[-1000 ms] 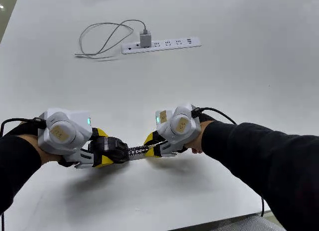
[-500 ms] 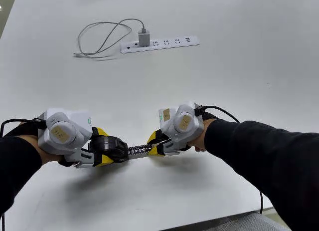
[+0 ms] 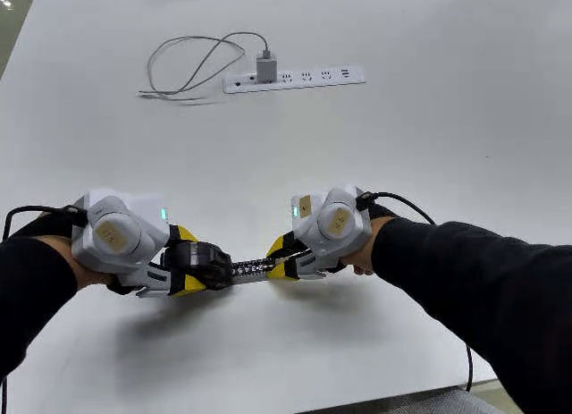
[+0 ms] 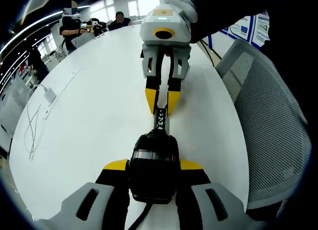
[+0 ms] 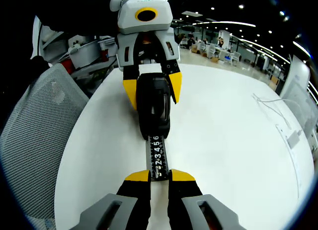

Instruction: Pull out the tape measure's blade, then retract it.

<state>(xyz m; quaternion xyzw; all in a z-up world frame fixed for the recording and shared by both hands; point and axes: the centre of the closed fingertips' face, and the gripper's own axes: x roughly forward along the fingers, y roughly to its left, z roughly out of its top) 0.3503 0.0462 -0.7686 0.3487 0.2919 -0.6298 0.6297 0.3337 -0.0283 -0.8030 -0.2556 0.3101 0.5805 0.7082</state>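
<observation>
A black tape measure case (image 3: pixel 204 264) (image 4: pixel 154 165) (image 5: pixel 153 106) is held just above the white table, with my left gripper (image 3: pixel 183 269) (image 4: pixel 154 166) shut on its sides. A short length of numbered blade (image 3: pixel 252 268) (image 4: pixel 161 119) (image 5: pixel 156 158) runs out of the case to the right. My right gripper (image 3: pixel 281 257) (image 5: pixel 159 176) is shut on the blade's end, facing the left gripper. The two grippers stand a short way apart near the table's front edge.
A white power strip (image 3: pixel 295 76) with a plugged-in charger (image 3: pixel 266 68) and a looped grey cable (image 3: pixel 192 67) lies at the back of the table (image 3: pixel 402 128). A grey mesh chair (image 4: pixel 268 125) (image 5: pixel 42 135) stands by the table's edge. People sit far off.
My right gripper has moved slightly to the right, and a little more blade shows between the case and it. The left gripper still holds the case in place.
</observation>
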